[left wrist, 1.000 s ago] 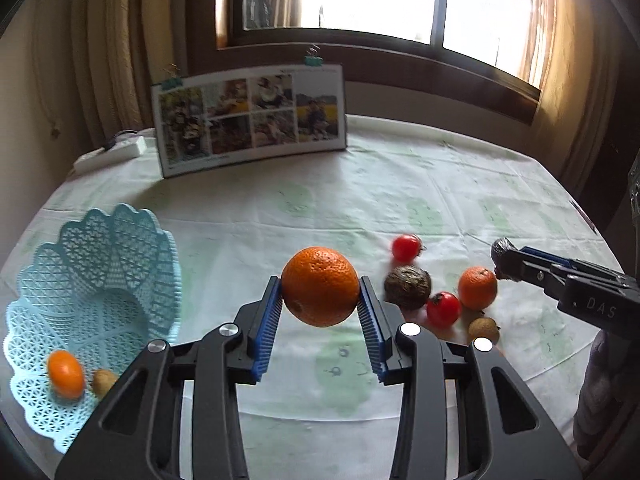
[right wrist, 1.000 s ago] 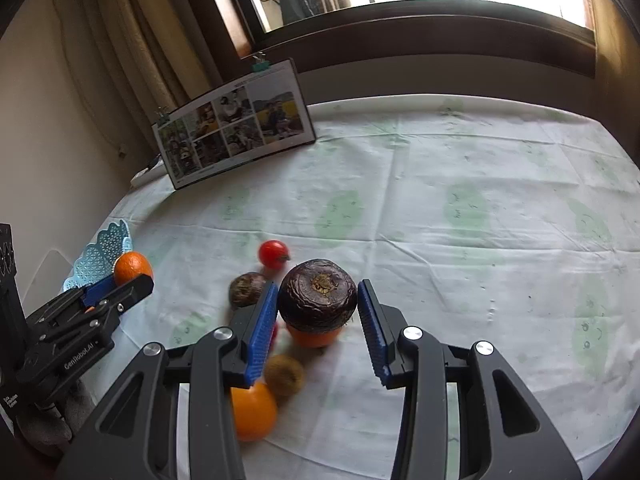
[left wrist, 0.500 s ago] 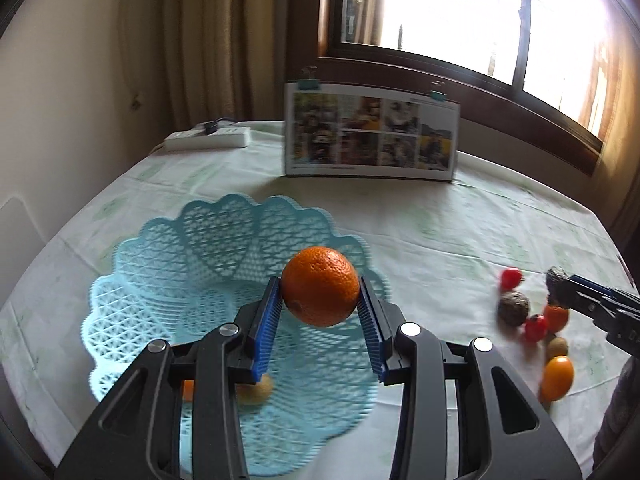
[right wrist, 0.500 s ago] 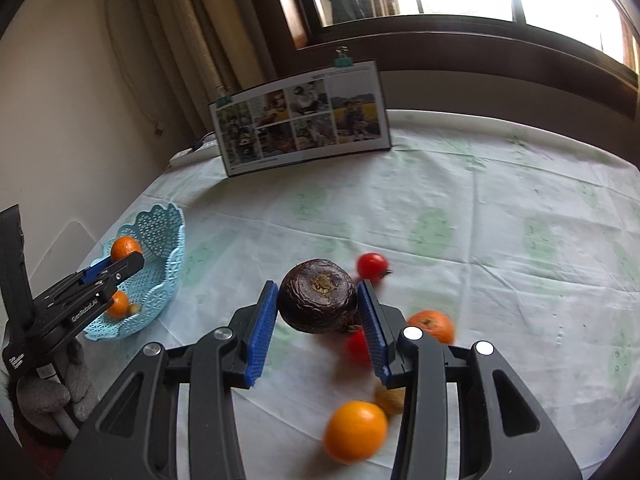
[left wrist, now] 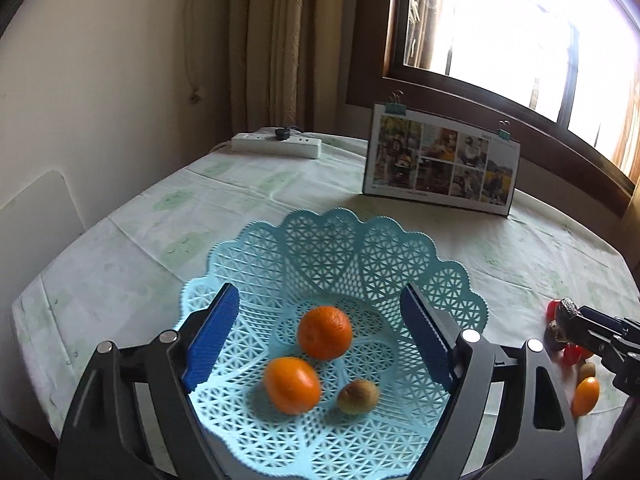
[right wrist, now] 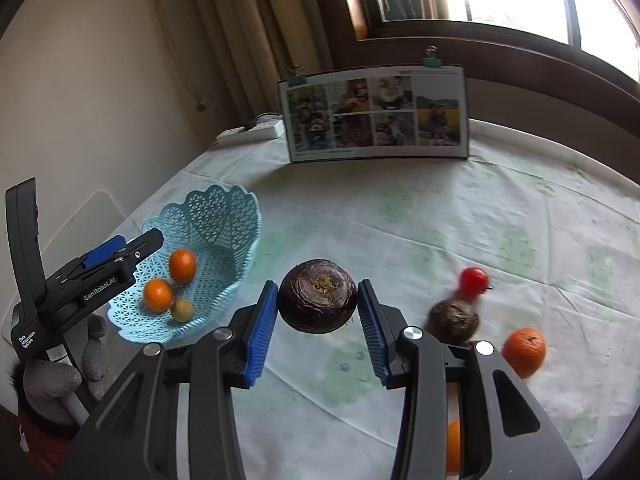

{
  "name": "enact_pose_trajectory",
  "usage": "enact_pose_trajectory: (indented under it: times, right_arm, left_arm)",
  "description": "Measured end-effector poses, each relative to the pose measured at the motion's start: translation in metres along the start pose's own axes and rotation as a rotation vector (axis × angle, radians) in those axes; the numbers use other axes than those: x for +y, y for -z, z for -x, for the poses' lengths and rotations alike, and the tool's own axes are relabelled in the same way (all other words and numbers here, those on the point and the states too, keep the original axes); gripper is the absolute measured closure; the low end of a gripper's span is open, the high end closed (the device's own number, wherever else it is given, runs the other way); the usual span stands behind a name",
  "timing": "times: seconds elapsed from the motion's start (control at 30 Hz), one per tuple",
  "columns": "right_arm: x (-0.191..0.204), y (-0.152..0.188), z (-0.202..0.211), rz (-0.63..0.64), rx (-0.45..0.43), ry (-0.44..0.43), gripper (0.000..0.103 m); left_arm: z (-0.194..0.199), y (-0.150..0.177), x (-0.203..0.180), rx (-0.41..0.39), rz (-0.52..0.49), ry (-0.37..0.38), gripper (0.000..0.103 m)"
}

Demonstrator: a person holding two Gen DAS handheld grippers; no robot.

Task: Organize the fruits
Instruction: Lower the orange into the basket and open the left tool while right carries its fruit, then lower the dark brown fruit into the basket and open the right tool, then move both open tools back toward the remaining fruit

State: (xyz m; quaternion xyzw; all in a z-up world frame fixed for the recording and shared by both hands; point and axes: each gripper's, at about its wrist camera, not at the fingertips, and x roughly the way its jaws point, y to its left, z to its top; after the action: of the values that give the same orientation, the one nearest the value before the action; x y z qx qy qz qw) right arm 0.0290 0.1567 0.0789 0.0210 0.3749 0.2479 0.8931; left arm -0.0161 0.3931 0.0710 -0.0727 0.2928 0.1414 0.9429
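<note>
My left gripper (left wrist: 320,304) hangs open above the light blue lattice basket (left wrist: 332,240). Inside the basket lie two oranges (left wrist: 325,332) (left wrist: 293,385) and a small brown kiwi (left wrist: 357,396). My right gripper (right wrist: 318,292) is shut on a dark wrinkled round fruit (right wrist: 318,300), in the air to the right of the basket (right wrist: 224,208). On the cloth to its right sit a red tomato (right wrist: 474,279), a second dark fruit (right wrist: 454,321) and an orange (right wrist: 524,351). Another orange (right wrist: 454,446) is partly hidden under the right finger.
A photo board (left wrist: 440,168) stands at the back of the round table, with a white power strip (left wrist: 276,145) to its left by the wall. The table edge curves close on the basket's left. A grey-gloved hand (right wrist: 52,380) holds the left gripper.
The left gripper has opened and the orange it held now lies in the basket. The right gripper has carried the dark fruit left, closer to the basket.
</note>
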Motion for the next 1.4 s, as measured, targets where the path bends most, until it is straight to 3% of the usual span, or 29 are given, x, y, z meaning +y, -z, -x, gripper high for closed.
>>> enact_pose_trajectory:
  times: [0.37,0.6,1.03,1.13,1.4]
  right_arm:
    - [0.06,-0.012,-0.025,0.093,0.018,-0.093,0.061]
    - [0.082,-0.013,-0.046,0.1,0.051,-0.113,0.061]
    - [0.063,-0.002,-0.038,0.053,0.057,-0.091,0.059]
    - [0.054,0.002,-0.034,0.033,0.051,-0.084,0.05]
    - [0.03,0.01,-0.019,-0.006,0.033,-0.053,0.045]
  left_arm:
    - [0.009,0.005,0.035,-0.016,0.034,-0.076,0.017]
    - [0.011,0.01,0.045,-0.008,0.059,-0.084,0.013]
    - [0.011,0.009,0.033,-0.009,0.04,-0.072,0.009]
    - [0.012,0.009,0.023,-0.011,0.021,-0.064,0.008]
    - [0.016,0.009,-0.006,-0.024,-0.047,-0.055,0.005]
